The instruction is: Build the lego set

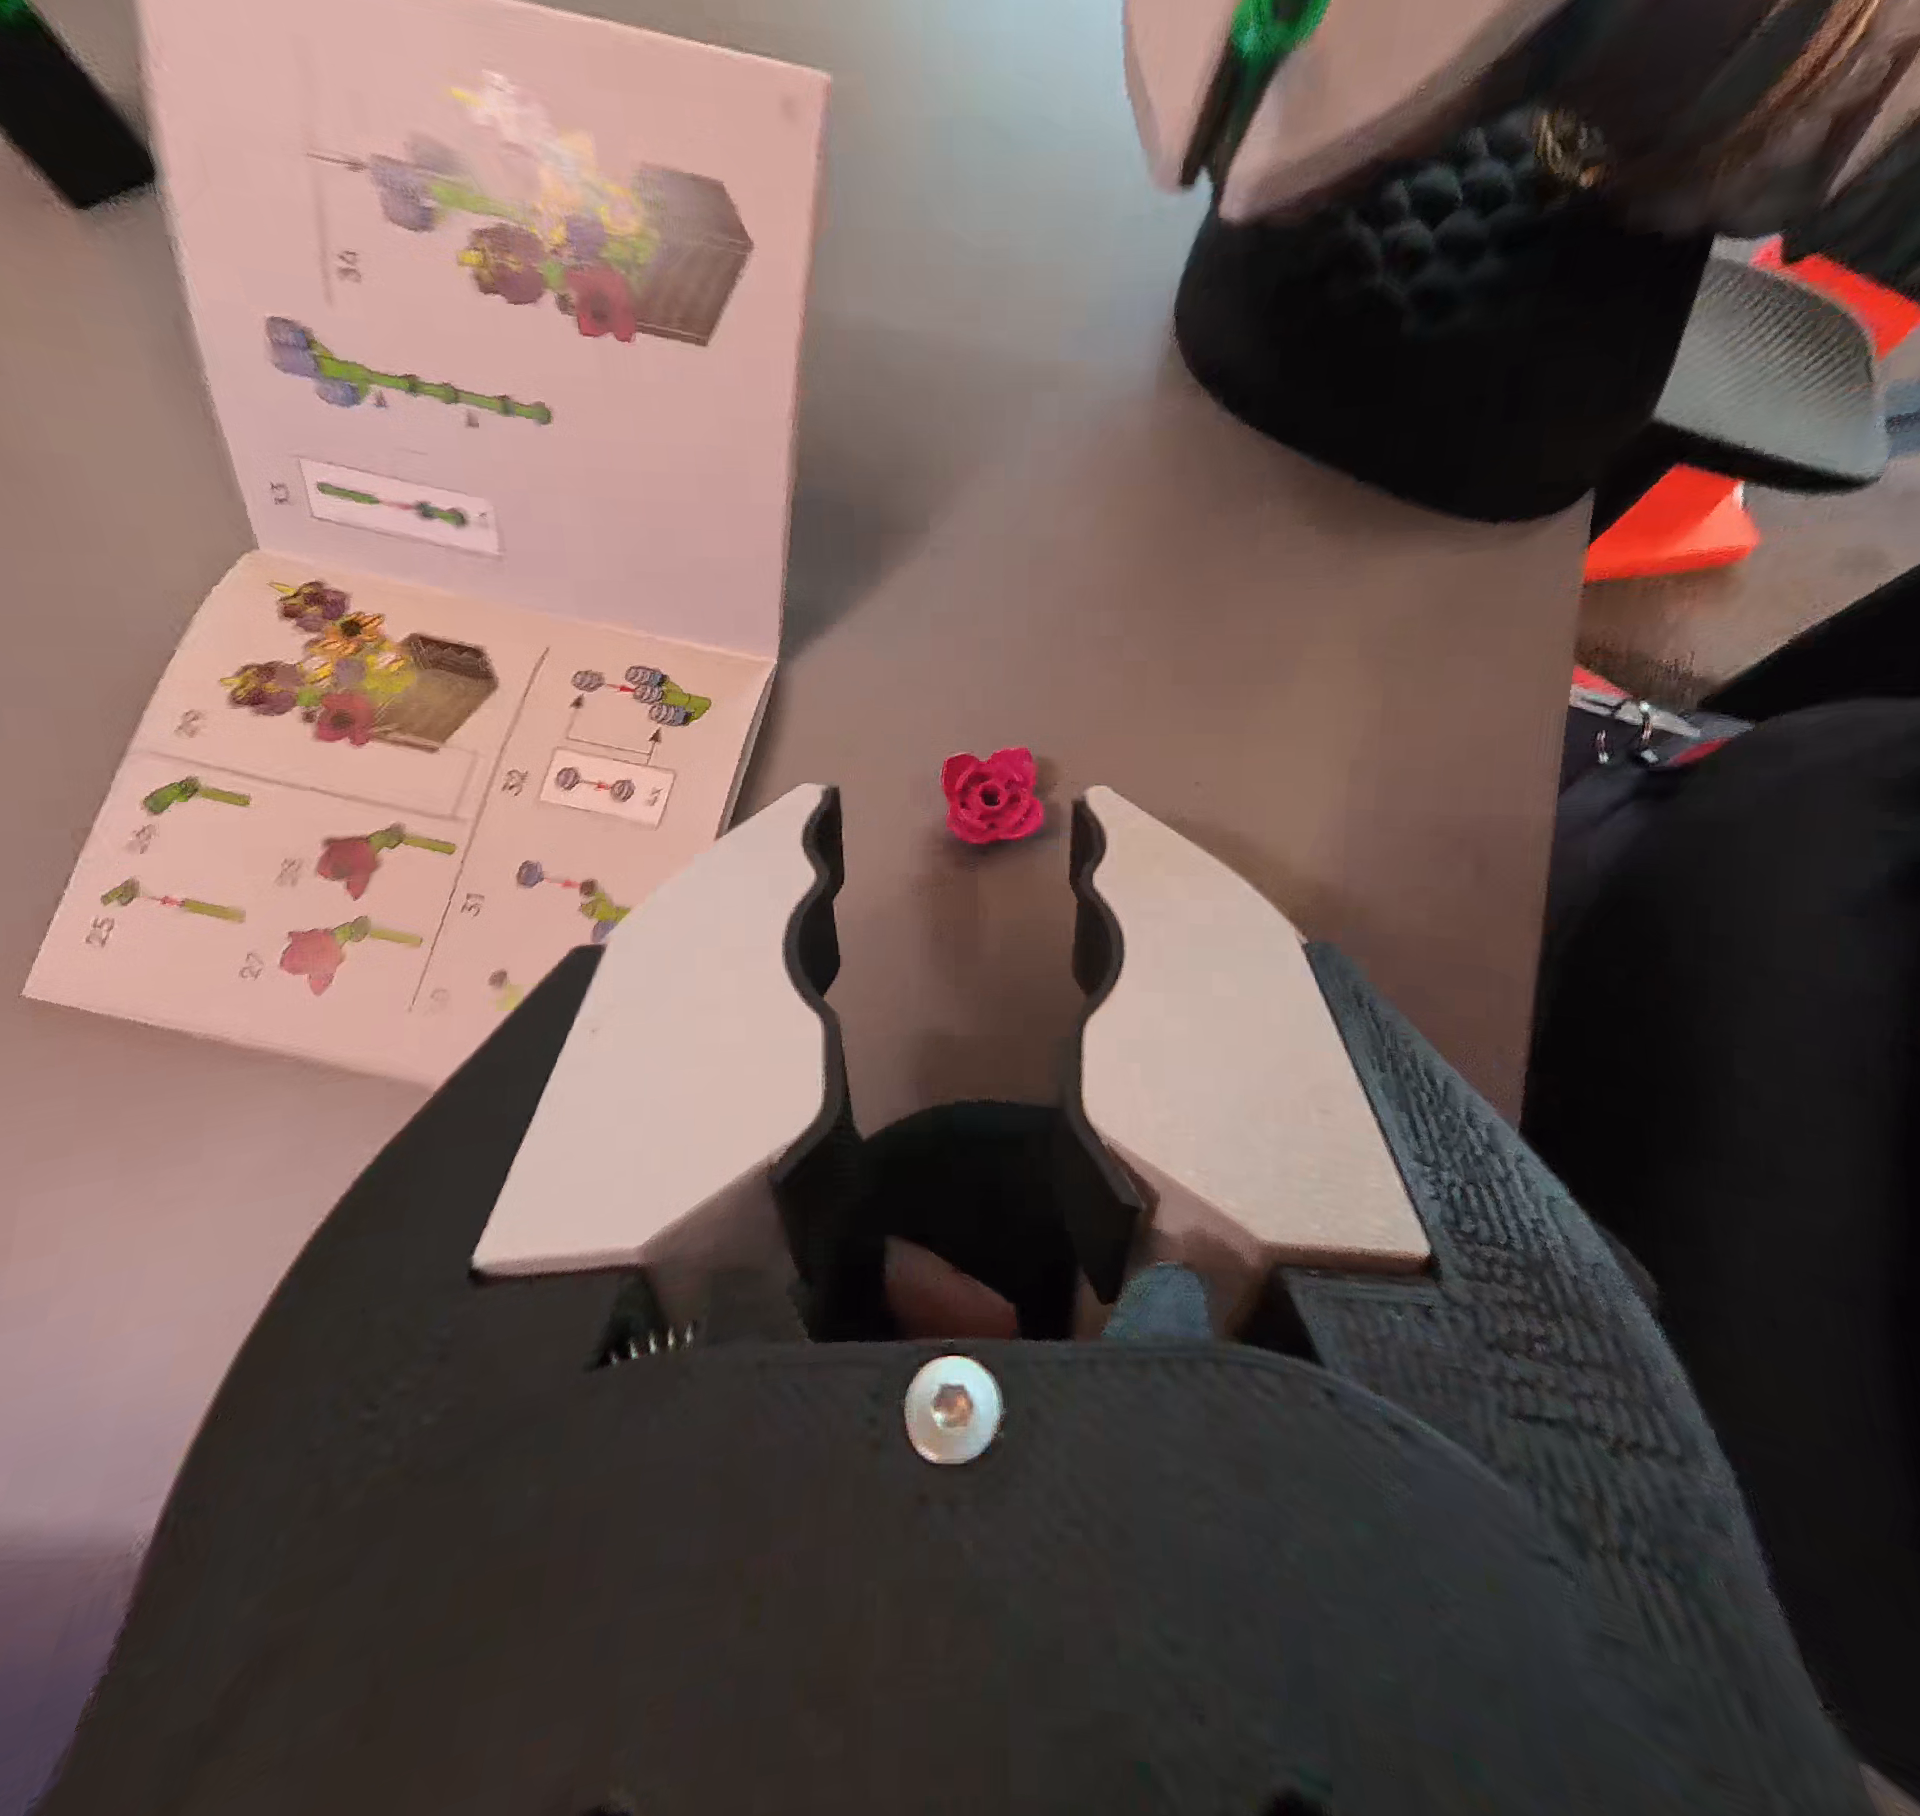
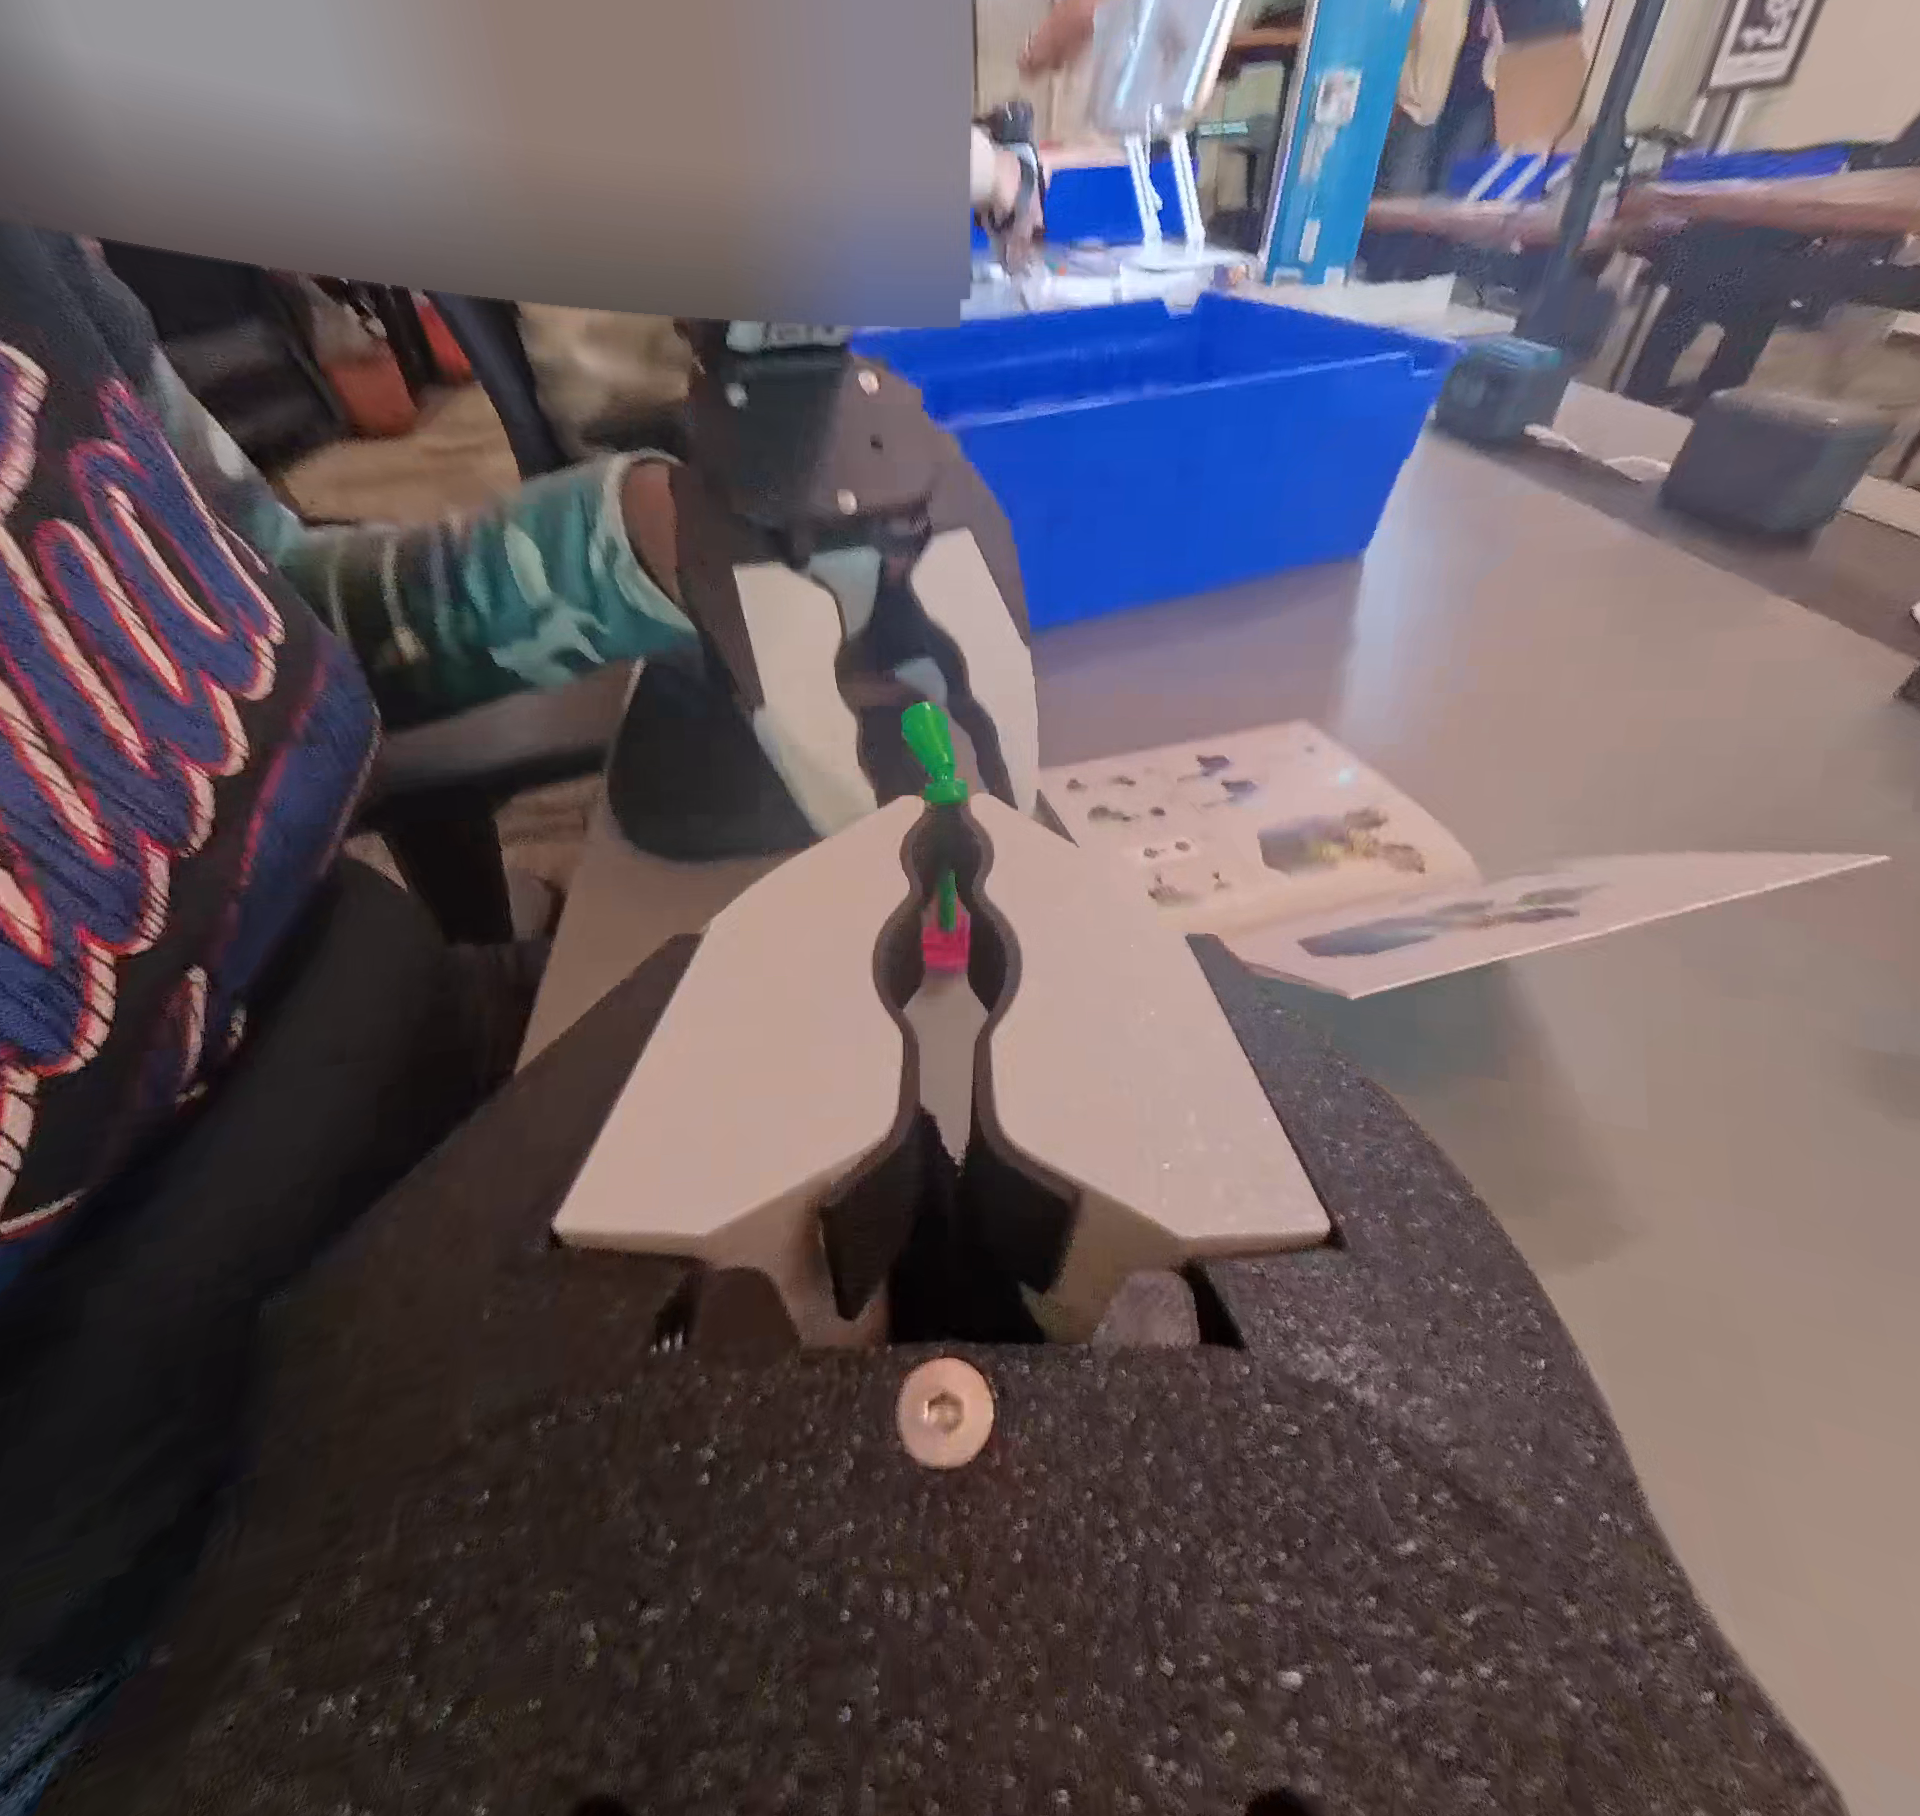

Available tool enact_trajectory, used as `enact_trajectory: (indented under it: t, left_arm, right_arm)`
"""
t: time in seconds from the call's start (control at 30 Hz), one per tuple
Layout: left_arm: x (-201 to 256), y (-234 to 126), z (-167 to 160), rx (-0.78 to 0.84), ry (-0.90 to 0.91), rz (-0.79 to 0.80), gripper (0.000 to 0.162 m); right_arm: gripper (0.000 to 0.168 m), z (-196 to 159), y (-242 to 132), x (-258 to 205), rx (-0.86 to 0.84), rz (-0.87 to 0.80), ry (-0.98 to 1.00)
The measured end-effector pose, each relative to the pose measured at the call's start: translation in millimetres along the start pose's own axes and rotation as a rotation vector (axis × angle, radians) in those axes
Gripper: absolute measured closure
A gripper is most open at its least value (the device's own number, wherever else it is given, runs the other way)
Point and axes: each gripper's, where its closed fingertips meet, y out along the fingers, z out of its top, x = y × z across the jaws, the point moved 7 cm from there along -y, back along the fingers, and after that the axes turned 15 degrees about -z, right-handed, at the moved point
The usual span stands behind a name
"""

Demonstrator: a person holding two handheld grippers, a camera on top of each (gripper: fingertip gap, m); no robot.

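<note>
Grey matte tabletop (image 1: 1039, 478), smooth and slightly glossy; behind it a busy workshop with shelving, blurred.

Left gripper (image 1: 954, 810): black printed body with a ribbed, layered texture, one silver hex screw at the hinge. Two pale grey flat-faced fingers (image 1: 707, 1028) with wavy black inner edges. Jaws stand apart, nothing between them; held low over the table.

Flower piece (image 1: 991, 796): small magenta plastic rose, rounded petals around a hollow centre stud. Lies on the tabletop just ahead of the left gripper's fingertips, in line with the gap, touching neither finger.

Right gripper (image 2: 948, 810): same build, its black body grainy and speckled. Fingers pressed together at the tips, clamped on the green stem.

Green stem (image 2: 928, 750): thin glossy green plastic rod, flared cone-shaped tip standing up past the fingertips. Lower down, in the scalloped gap between the fingers, a small pink block (image 2: 945, 943) sits at the rod's end. In the left wrist view the same stem shows as a green ring-shaped end between the fingers, top right.

Instruction booklet (image 1: 488, 332): white paper, open and creased, far page lifted; colour drawings of flower parts. Lies left of the rose.

Blue bin (image 2: 1174, 457): rectangular hard plastic tub, rimmed, at the table's far side.

Black cap (image 1: 1413, 343): fabric, honeycomb mesh panel, on the table's right edge.
</note>
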Motion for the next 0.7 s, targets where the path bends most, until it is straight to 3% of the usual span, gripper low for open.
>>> enact_trajectory:
  t: [0.33, 0.47, 0.53, 0.6, 0.7]
  left_arm:
    - [-4.1, 25.1, 3.5, -0.241, -0.006, -0.063, 0.121]
    - [-3.2, 29.6, 4.5, -0.257, 0.004, -0.075, 0.141]
    - [-5.2, 28.4, 5.1, -0.23, -0.009, -0.058, 0.142]
    - [-6.5, 20.7, 13.5, -0.059, -0.01, -0.041, 0.142]
    - [-4.2, -5.4, 35.6, 0.452, -0.063, -0.138, 0.142]
  right_arm:
    - [0.165, -2.2, -1.3, -0.3, 0.019, 0.048, 0.032]
    - [0.165, -3.3, 0.4, -1.6, 0.0, 0.046, 0.019]
    - [0.166, -3.6, 1.3, -1.5, -0.007, 0.04, 0.017]
    - [0.166, -2.6, 1.8, 0.2, -0.006, 0.011, 0.023]
    - [0.166, 5.9, 5.0, 2.1, 0.068, -0.047, 0.041]
